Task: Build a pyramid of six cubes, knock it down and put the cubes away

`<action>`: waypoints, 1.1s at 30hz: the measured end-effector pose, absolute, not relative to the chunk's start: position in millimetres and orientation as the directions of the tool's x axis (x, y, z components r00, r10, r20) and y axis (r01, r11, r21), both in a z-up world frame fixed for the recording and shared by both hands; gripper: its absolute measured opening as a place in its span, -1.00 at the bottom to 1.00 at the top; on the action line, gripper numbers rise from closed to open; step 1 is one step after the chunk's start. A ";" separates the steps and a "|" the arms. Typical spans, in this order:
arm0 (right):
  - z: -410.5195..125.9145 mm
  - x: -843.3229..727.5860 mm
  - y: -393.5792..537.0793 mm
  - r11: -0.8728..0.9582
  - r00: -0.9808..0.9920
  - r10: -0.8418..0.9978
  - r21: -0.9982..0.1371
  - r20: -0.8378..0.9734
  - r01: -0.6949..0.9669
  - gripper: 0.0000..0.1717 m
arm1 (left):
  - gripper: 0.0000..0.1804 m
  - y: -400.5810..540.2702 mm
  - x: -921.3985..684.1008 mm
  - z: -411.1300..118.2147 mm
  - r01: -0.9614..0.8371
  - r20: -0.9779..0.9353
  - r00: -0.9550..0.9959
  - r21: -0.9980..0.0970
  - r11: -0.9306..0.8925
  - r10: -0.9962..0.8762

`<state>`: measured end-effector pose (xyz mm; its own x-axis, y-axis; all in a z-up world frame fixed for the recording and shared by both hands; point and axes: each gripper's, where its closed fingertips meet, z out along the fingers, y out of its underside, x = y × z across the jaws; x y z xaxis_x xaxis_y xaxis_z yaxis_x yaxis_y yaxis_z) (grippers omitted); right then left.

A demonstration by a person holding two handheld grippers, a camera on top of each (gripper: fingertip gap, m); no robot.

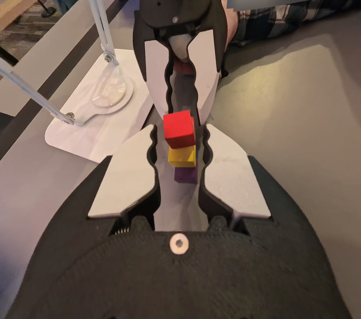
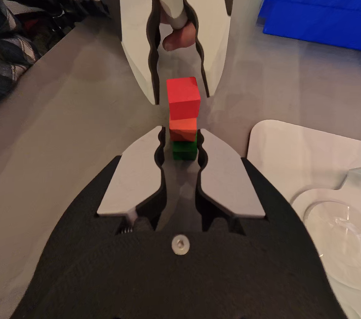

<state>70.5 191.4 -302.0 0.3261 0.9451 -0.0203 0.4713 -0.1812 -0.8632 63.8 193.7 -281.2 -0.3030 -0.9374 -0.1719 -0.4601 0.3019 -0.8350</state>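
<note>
Left tongs: released, flanking the red wooden cube without contact.
Right tongs: released, facing opposite.
Pyramid: stacked on grey tabletop between both tongs, red cube topmost.

No readable text, label, brand, number or sign anywhere (both wrist views checked).

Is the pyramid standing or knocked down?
Standing. The red cube tops an orange cube above a green cube; the left view shows yellow and purple under it.
</note>
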 end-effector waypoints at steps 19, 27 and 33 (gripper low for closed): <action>-304.0 69.6 193.1 -0.179 0.326 0.945 -0.863 -0.018 0.472 -0.68 | -0.68 195.2 64.5 -287.1 -0.461 -0.172 -0.344 -0.825 0.326 -0.923; -302.8 71.5 194.3 -0.182 0.340 0.940 -0.865 -0.013 0.467 -0.61 | -0.46 198.8 60.3 -283.2 -0.456 -0.162 -0.336 -0.834 0.311 -0.928; -300.5 88.0 188.6 -0.223 0.422 0.907 -0.869 -0.018 0.442 -0.57 | -0.48 220.8 35.5 -265.9 -0.432 -0.154 -0.200 -0.872 0.229 -0.967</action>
<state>88.0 188.6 -300.5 0.4217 0.9066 -0.0177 0.4423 -0.2227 -0.8688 35.5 220.8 -265.9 -0.2004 -0.9675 -0.1545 -0.4319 0.2288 -0.8724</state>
